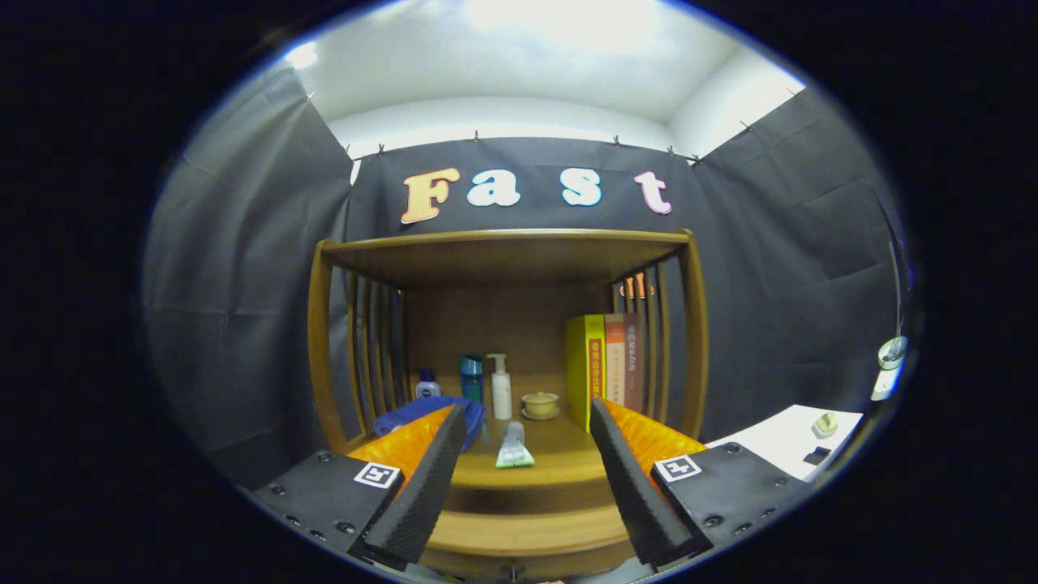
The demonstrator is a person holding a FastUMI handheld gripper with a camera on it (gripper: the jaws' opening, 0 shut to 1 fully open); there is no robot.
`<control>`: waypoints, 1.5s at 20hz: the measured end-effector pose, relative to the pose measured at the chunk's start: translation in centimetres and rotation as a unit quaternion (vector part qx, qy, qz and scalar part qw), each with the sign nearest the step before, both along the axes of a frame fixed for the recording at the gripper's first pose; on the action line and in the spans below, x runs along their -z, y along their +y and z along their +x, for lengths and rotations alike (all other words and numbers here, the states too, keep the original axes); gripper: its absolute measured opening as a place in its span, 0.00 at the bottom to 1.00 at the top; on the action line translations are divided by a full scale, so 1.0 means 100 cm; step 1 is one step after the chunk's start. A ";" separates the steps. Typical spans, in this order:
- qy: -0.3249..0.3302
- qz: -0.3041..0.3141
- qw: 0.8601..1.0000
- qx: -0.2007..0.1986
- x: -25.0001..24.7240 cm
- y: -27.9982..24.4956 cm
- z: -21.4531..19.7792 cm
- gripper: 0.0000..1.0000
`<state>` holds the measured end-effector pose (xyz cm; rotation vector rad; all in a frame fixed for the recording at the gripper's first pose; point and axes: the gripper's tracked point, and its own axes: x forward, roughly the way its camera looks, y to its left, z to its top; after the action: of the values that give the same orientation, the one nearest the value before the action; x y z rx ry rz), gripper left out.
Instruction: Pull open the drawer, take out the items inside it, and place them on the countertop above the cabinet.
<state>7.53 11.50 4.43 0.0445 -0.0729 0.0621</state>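
Observation:
My gripper [527, 408] is open, held in front of a wooden cabinet, and nothing is between its fingers. The cabinet's countertop [559, 466] runs under an upper shelf [503, 243]. A small tube [514, 448] lies on the countertop just ahead, between the two fingers. Behind the left finger lies a blue cloth [405, 415]. Further back stand a small white bottle [427, 384], a teal bottle [471, 377], a white pump bottle [500, 388] and a cup on a saucer [540, 404]. Below the countertop's front edge runs a lower wooden ledge [519, 531]; I cannot tell whether it is the drawer.
Upright books [604, 361] stand at the countertop's right end against the slatted side [661, 341]. Slats [373, 345] close the left side too. A white table [791, 442] with small objects stands to the right of the cabinet. Black cloth walls surround the booth.

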 end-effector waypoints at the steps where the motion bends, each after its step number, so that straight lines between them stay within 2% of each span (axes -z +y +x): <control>1: 0.006 -0.006 1.000 0.006 0.019 0.000 -0.010 0.99; 4: 0.021 -0.010 1.000 0.011 0.073 0.009 -0.027 0.99; 7: 0.032 0.002 0.999 0.010 0.107 0.017 -0.032 0.99; 12: 0.038 0.004 0.999 0.009 0.153 0.027 -0.031 0.99; 16: 0.070 -0.010 0.998 0.001 0.193 0.029 -0.018 0.99; 23: 0.082 -0.015 0.996 0.012 0.214 0.032 0.001 0.98; 28: 0.098 0.002 0.995 -0.031 0.223 0.043 0.005 0.98; 30: 0.091 -0.002 0.995 -0.032 0.216 0.039 0.010 0.98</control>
<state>8.56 15.36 -17.18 0.0489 0.1103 0.1222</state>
